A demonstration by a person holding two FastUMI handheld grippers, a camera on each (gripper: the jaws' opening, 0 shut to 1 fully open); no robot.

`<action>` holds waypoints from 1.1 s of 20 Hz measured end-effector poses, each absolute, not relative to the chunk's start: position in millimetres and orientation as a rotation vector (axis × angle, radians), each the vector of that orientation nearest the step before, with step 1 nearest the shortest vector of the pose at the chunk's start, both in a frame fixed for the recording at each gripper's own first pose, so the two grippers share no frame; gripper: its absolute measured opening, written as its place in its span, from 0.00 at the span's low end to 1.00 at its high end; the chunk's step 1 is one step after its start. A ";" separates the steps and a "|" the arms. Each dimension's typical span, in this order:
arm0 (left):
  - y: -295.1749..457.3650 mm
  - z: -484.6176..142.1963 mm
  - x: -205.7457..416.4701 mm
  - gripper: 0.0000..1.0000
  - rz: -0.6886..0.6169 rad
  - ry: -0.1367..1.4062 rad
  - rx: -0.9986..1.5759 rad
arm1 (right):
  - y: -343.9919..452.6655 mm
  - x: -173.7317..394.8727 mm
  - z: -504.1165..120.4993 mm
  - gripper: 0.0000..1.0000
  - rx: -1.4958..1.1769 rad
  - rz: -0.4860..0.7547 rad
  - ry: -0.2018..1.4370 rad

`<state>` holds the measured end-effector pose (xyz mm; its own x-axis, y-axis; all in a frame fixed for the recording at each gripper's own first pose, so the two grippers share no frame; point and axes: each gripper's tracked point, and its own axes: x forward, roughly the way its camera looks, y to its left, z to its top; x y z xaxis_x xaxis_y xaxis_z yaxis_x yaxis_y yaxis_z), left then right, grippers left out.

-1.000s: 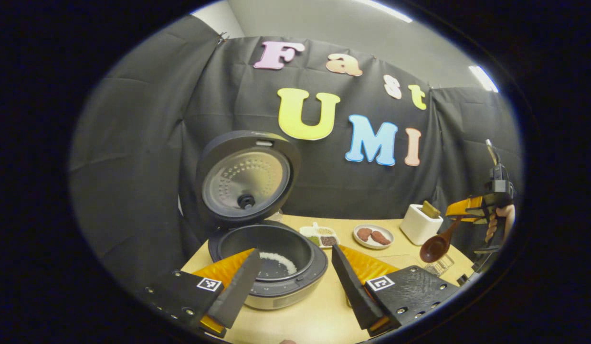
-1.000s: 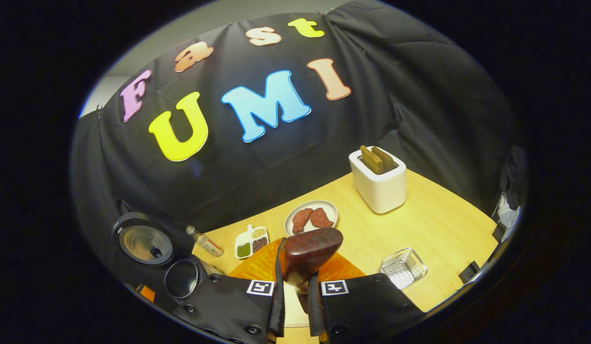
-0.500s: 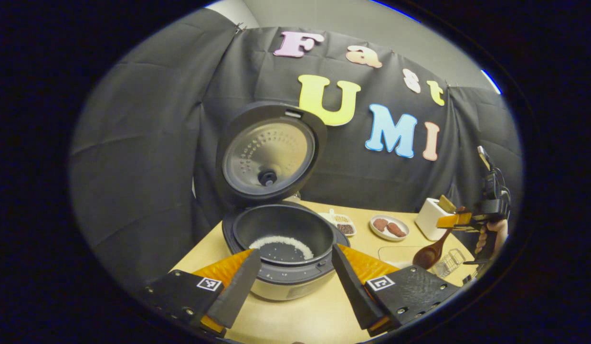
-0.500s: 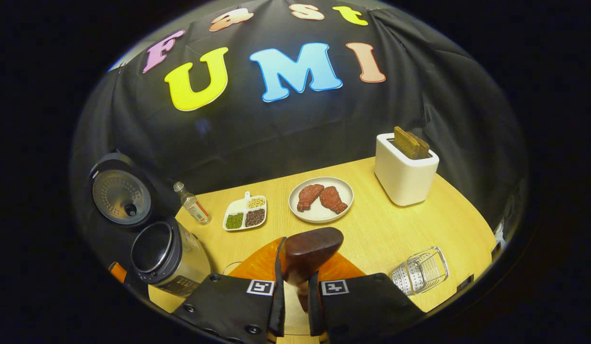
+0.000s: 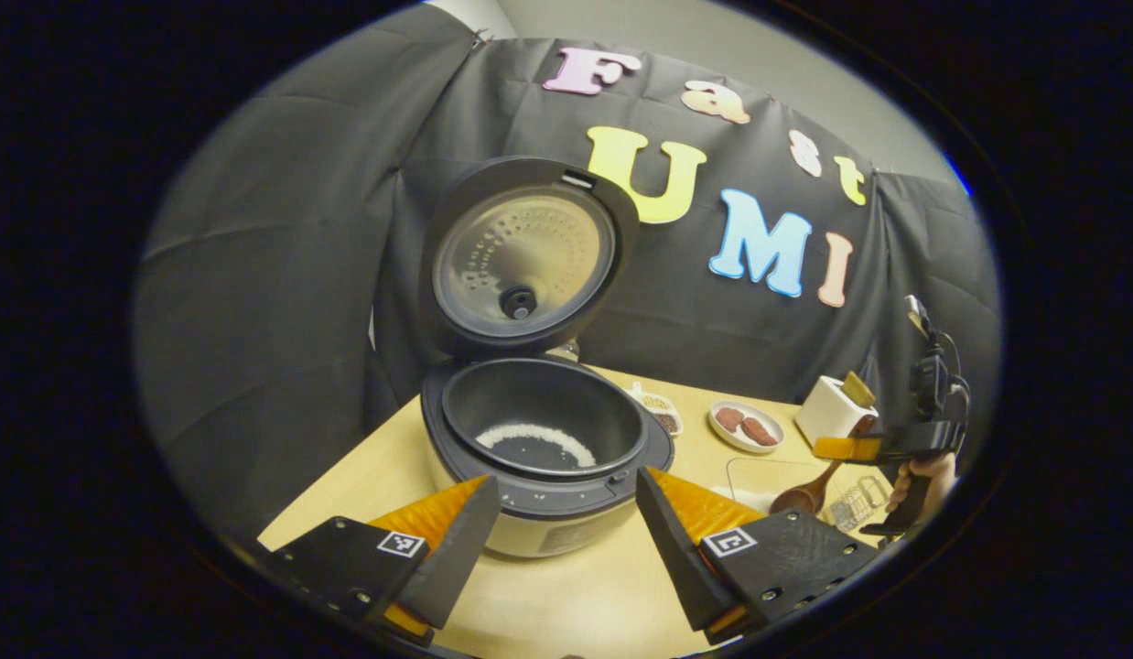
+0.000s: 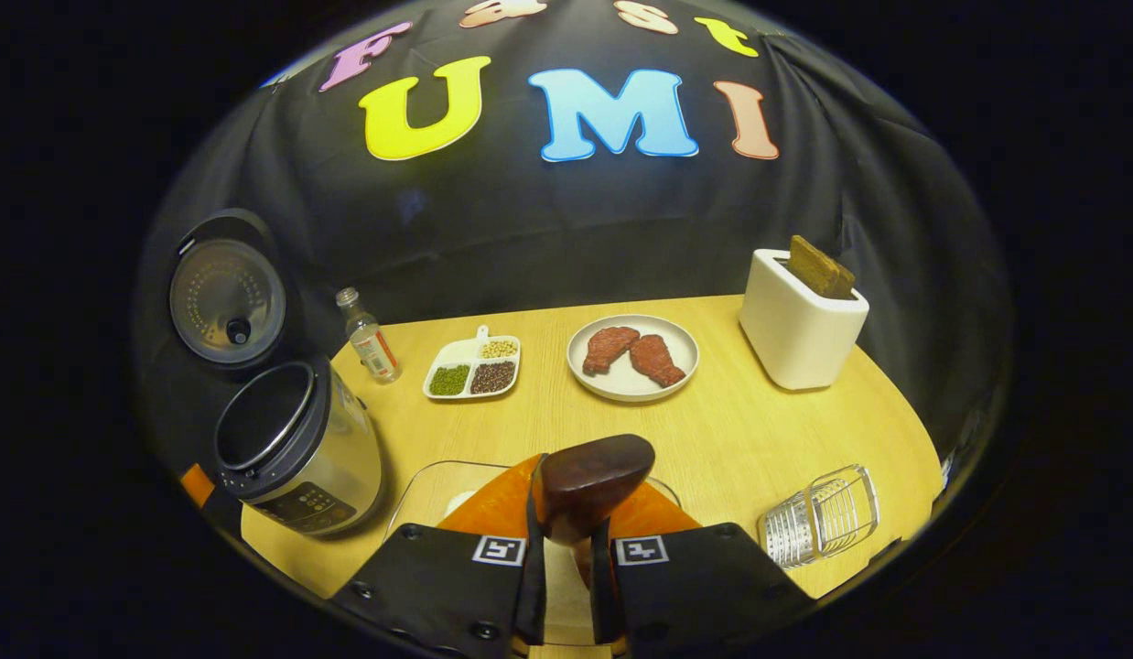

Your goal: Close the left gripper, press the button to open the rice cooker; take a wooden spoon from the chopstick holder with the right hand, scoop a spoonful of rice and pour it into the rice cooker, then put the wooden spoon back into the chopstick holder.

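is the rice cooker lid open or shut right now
Open. The dark round rice cooker lid stands raised behind the silver rice cooker, exposing the inner pot with some white rice.

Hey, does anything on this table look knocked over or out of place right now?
Yes. The clear ribbed holder lies tipped on its side near the table's front right edge instead of standing upright. Everything else looks upright and tidy.

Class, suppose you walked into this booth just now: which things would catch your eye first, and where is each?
The rice cooker at the table's left end, its lid standing upright and a little rice in the pot. Then the wooden spoon clamped in the right gripper above a clear container, and the plate of meat further back.
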<state>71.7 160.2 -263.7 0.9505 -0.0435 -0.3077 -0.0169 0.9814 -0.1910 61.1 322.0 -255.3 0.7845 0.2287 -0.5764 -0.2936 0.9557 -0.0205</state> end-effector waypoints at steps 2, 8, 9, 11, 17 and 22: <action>166.3 -266.9 68.5 0.92 0.000 0.324 -0.195 | 334.9 52.4 -263.9 0.22 -0.090 0.307 0.639; 205.2 -274.3 53.8 0.93 0.063 0.360 -0.211 | 364.6 37.7 -279.1 0.22 0.018 0.312 0.710; 212.9 -275.8 50.3 0.94 0.074 0.370 -0.209 | 369.1 35.0 -282.0 0.22 0.041 0.316 0.725; 230.8 -277.4 46.6 0.92 0.107 0.378 -0.216 | 373.6 32.4 -284.0 0.22 0.095 0.312 0.756; 256.0 -261.2 39.2 0.92 0.165 0.353 -0.249 | 373.7 28.8 -284.1 0.22 0.264 0.259 0.848; 245.7 -244.0 40.3 0.96 0.153 0.323 -0.212 | 366.2 32.2 -271.5 0.18 0.420 0.226 0.875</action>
<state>40.3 245.7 -244.0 0.9371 0.1144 -0.3297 -0.1819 0.9664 -0.1817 32.2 366.2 -271.5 0.6242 0.3590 -0.6939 -0.0210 0.8956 0.4444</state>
